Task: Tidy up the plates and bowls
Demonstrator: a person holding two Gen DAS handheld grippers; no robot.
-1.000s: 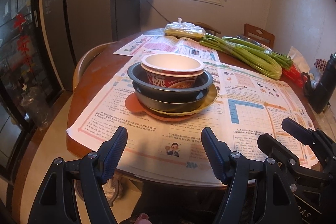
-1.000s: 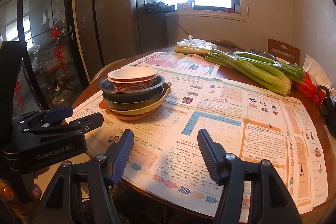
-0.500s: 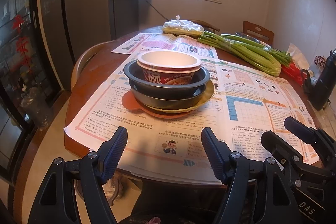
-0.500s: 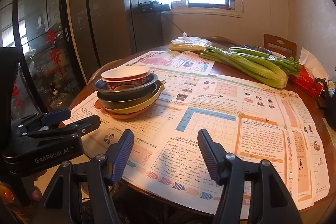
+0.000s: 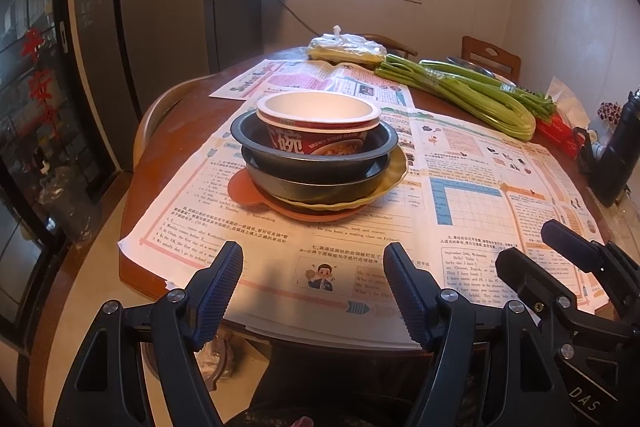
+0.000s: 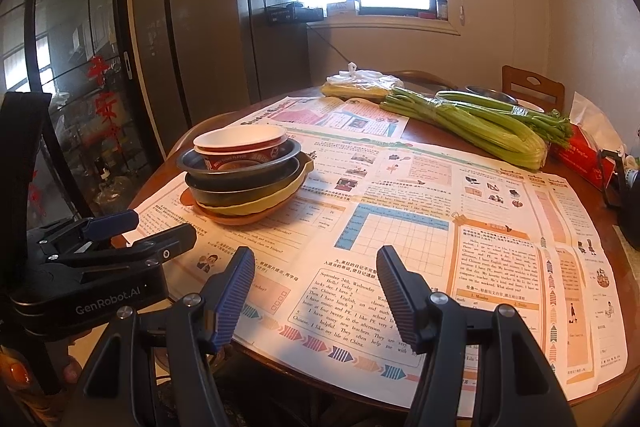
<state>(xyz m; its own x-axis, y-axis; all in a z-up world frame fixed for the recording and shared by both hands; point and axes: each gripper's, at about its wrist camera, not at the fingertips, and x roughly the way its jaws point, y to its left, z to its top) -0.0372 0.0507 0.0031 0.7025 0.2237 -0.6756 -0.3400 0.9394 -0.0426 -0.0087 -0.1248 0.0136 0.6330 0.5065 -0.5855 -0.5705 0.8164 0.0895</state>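
Note:
One stack stands on the newspaper-covered round table (image 5: 160, 167). From the top: a red-and-white paper noodle bowl (image 5: 317, 125), two dark metal bowls (image 5: 316, 171), a yellow plate (image 5: 390, 173) and an orange plate (image 5: 244, 189) at the bottom. The stack also shows in the right wrist view (image 6: 244, 179). My left gripper (image 5: 313, 273) is open and empty, at the table's near edge in front of the stack. My right gripper (image 6: 316, 277) is open and empty, right of the left gripper (image 6: 120, 239), over the newspaper.
Celery bunches (image 5: 460, 93) and a plastic bag of food (image 5: 346, 47) lie at the far side. A red tissue box (image 6: 584, 155) and a dark device (image 5: 616, 155) sit at the right. Chairs (image 5: 492, 57) and a tall dark fridge (image 5: 152, 7) stand behind.
Both grippers have drawn back slightly and risen; the stack looks a little farther away. Nothing was taken hold of and the stack has not moved.

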